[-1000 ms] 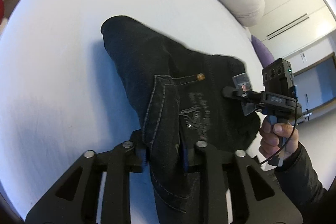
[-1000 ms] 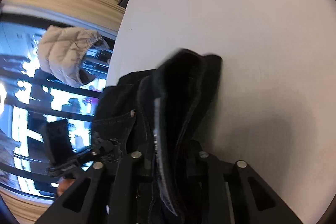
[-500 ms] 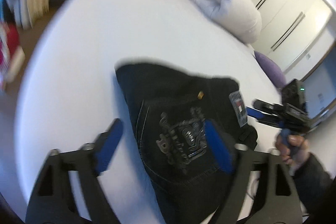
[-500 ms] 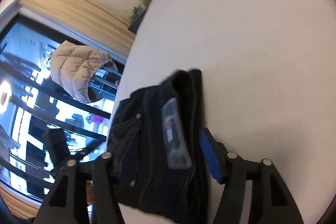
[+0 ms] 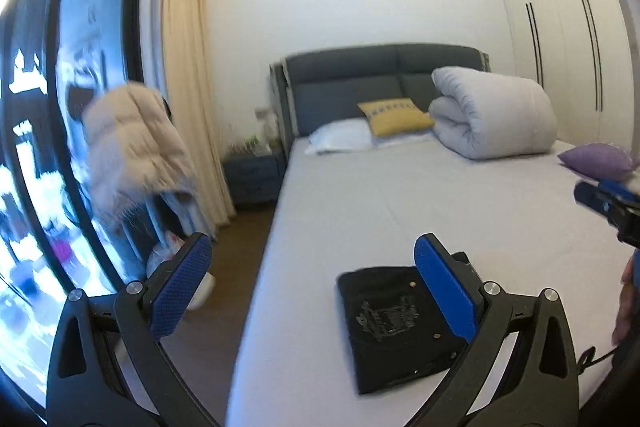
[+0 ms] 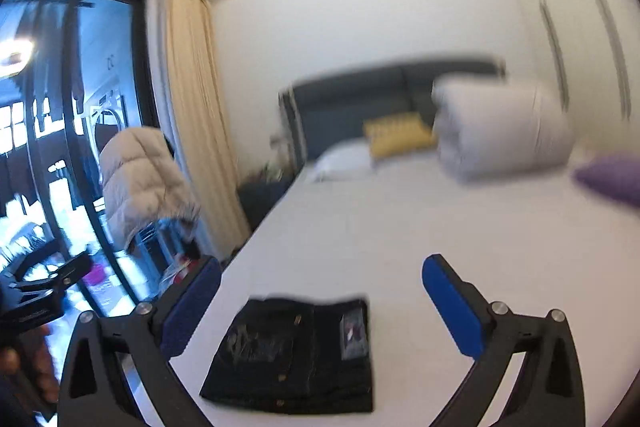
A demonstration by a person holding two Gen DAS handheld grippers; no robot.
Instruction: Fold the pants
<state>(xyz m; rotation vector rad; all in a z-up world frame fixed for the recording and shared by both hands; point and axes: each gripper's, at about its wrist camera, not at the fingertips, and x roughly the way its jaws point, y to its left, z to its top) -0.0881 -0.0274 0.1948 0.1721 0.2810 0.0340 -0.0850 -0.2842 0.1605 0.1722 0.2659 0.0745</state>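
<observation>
Bedroom walls, white and plain, close off the far side, with a tall glass door (image 5: pixel 60 131) and a beige curtain (image 5: pixel 188 79) on the left and white wardrobe doors (image 5: pixel 560 59) on the right. Filling most of the floor is a bed (image 5: pixel 420 203) with a pale sheet and a dark grey padded headboard (image 5: pixel 380 83). At its head lie a rolled white duvet (image 5: pixel 496 113), a white pillow (image 5: pixel 340 139) and a yellow cushion (image 5: pixel 396 117) leaning on the headboard; a purple cushion (image 5: pixel 596 157) sits at the right edge. A cream puffer jacket (image 5: pixel 132 147) hangs in front of the glass.

Near the foot of the bed, close to its left edge, the black pants (image 5: pixel 400 319) lie folded into a flat, compact rectangle, back pocket with pale embroidery facing up. In the left wrist view the long side runs from the near edge toward the headboard, slightly skewed; in the blurred right wrist view a label shows on the right part.

Above them, the left gripper (image 5: pixel 316 291) is opening, its blue pads wide apart and nothing between them. The right gripper (image 6: pixel 320 307) is likewise opening and holds nothing; the pants lie on the sheet below it.
</observation>
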